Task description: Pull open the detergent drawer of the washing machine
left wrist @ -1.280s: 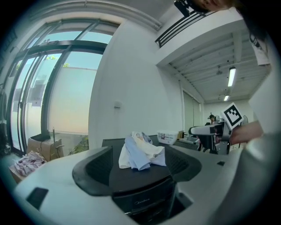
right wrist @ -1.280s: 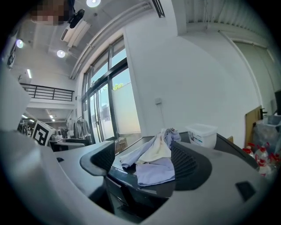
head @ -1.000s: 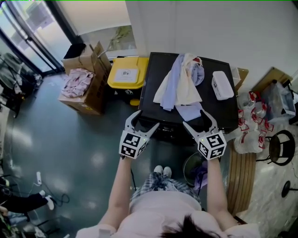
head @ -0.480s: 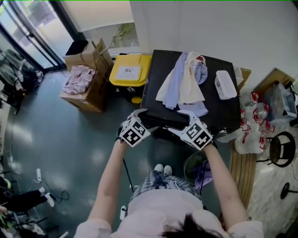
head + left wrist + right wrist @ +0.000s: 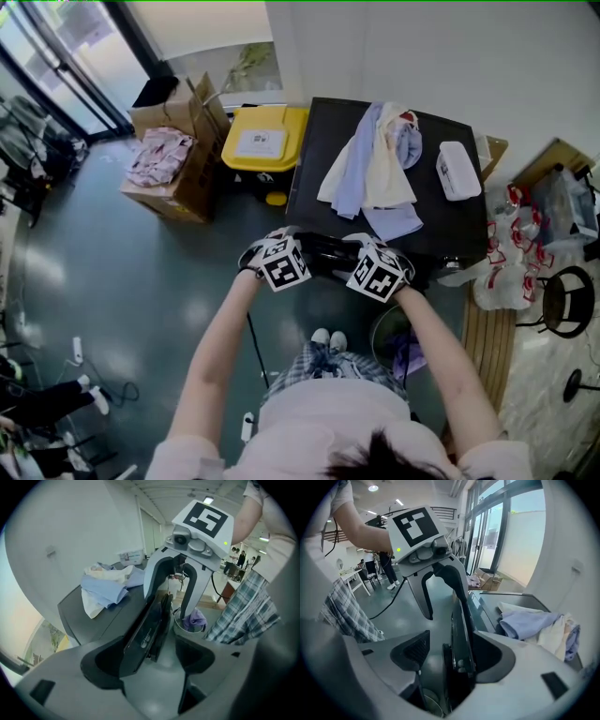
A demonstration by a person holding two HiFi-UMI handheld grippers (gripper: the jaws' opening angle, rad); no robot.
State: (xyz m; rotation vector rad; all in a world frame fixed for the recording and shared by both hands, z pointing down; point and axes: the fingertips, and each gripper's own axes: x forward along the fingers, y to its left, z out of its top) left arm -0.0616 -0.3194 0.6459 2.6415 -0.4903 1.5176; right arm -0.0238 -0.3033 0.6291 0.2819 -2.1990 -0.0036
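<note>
Left gripper [image 5: 147,653] stands wide at the front panel [image 5: 145,630] of the washing machine [image 5: 445,225] — right gripper [image 5: 450,653] jaws, just now closing a little, are still apart around this panel.

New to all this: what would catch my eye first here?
The left claw and right claw, each with a patterned marker cube, sit at the front edge of the black washing machine; the right claw's jaws have just been closing with that edge between them. Pale clothes lie heaped on top; a yellow bin stands beside it.
</note>
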